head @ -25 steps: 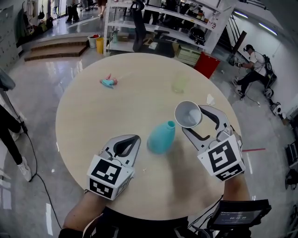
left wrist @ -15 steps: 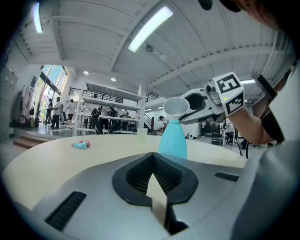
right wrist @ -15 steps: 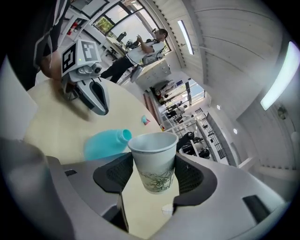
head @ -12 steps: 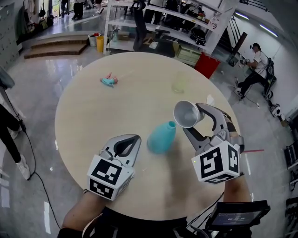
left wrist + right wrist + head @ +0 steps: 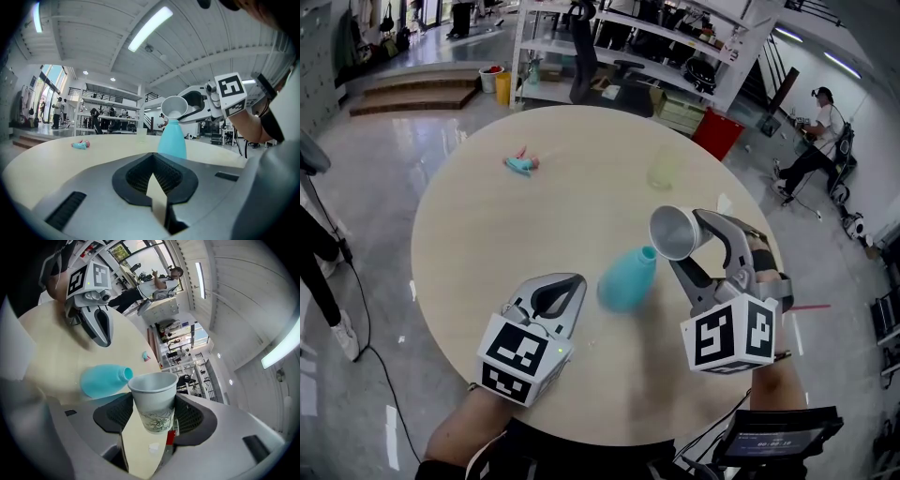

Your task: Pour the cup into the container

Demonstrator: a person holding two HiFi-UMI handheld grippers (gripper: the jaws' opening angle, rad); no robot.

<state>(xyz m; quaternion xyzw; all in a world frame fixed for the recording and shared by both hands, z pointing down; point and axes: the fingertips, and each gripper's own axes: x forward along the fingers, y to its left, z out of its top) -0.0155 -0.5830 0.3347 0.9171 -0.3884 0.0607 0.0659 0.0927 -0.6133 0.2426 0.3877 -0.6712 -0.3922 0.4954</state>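
A teal bottle-shaped container (image 5: 626,279) stands on the round table (image 5: 487,234), its narrow mouth toward my right gripper. My right gripper (image 5: 683,244) is shut on a white paper cup (image 5: 673,232), held above the table and tipped with its rim close to the container's mouth. In the right gripper view the cup (image 5: 153,391) sits between the jaws of my right gripper (image 5: 152,404), with the container (image 5: 102,379) just beyond. My left gripper (image 5: 572,283) rests shut and empty to the left of the container. The left gripper view shows the cup (image 5: 174,107) over the container (image 5: 172,138).
A small pink and teal object (image 5: 521,164) lies at the table's far left. A clear plastic cup (image 5: 664,169) stands at the far right, with a white scrap (image 5: 724,200) near the right edge. Shelving and a red bin (image 5: 717,129) stand beyond the table.
My right gripper has rolled, turning its marker cube and tipping the cup further toward the container's mouth. The left gripper and the container have stayed put.
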